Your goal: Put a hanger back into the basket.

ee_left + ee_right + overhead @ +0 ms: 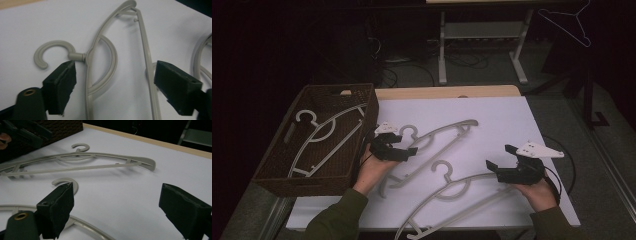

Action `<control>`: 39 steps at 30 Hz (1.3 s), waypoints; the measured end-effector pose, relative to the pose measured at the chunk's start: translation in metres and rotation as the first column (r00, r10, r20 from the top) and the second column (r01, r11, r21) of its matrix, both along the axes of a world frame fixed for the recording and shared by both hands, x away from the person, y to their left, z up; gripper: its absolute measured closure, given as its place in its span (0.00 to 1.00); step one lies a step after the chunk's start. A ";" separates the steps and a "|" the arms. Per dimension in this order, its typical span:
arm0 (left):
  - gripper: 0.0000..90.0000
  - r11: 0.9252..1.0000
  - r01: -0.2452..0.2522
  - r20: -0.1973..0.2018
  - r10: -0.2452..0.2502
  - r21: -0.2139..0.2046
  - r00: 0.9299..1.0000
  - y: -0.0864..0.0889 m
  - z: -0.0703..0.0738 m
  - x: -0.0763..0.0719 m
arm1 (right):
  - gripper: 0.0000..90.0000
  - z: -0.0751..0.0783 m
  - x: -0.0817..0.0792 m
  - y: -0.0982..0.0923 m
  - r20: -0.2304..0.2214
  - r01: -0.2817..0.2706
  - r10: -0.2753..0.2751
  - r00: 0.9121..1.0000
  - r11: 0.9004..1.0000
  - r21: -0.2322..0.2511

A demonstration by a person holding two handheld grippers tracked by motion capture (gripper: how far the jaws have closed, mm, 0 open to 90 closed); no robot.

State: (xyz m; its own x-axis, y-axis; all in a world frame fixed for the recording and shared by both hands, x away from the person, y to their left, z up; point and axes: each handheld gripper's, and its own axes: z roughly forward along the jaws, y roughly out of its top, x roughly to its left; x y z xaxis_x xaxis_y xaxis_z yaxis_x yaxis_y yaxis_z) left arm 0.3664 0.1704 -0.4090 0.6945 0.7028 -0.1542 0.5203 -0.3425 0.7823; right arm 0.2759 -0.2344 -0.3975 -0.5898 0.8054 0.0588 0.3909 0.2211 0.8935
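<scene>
Two pale grey plastic hangers lie on the white table top [497, 115]. My left gripper [404, 146] hovers low over the farther hanger [439, 135], just below its hook. In the left gripper view my left gripper [117, 87] stands open and straddles that hanger [110, 55]; the pads are clear of its arm and bar. My right gripper [499, 156] is open at the right, above the nearer hanger [462, 197]. In the right gripper view my right gripper [115, 212] has nothing between its jaws, and the nearer hanger's hook [65, 181] lies beside its left pad.
A dark woven basket [362, 100] stands at the table's left and holds another pale hanger [324, 137]. One more hanger [568, 25] hangs at the far right. A desk frame [482, 45] and cables stand behind the table.
</scene>
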 end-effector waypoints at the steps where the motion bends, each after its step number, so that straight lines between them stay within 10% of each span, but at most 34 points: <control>1: 0.23 1.000 0.004 0.000 -0.004 0.017 1.000 0.000 -0.001 0.001 | 0.14 0.000 0.000 0.000 -0.001 -0.001 0.001 1.000 1.000 -0.001; 20: 0.43 0.993 -0.040 -0.053 0.047 0.113 0.998 0.001 -0.024 0.011 | 0.17 0.001 0.005 0.007 -0.031 -0.009 0.009 0.999 1.000 0.008; 24: 0.41 0.995 -0.043 -0.047 0.047 0.091 0.998 0.003 -0.022 0.010 | 0.33 0.004 0.020 0.022 -0.068 -0.021 0.021 0.997 1.000 0.008; 31: 0.38 0.997 -0.035 -0.055 0.039 0.075 0.998 0.003 -0.022 0.010 | 0.89 0.001 0.063 0.061 -0.136 -0.064 0.059 0.989 0.997 -0.031; 39: 0.38 0.997 -0.033 -0.051 0.037 0.069 0.998 0.004 -0.022 0.010 | 1.00 -0.018 0.104 0.094 -0.202 -0.076 0.061 0.977 0.995 -0.068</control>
State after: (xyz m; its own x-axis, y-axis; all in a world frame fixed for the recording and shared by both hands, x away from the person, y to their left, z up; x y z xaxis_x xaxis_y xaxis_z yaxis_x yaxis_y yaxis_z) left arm 0.3763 0.1741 -0.4305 0.6617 0.7365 -0.1403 0.5723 -0.3753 0.7291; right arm 0.3801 -0.1403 -0.4150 -0.6259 0.7703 0.1222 0.5413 0.3163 0.7790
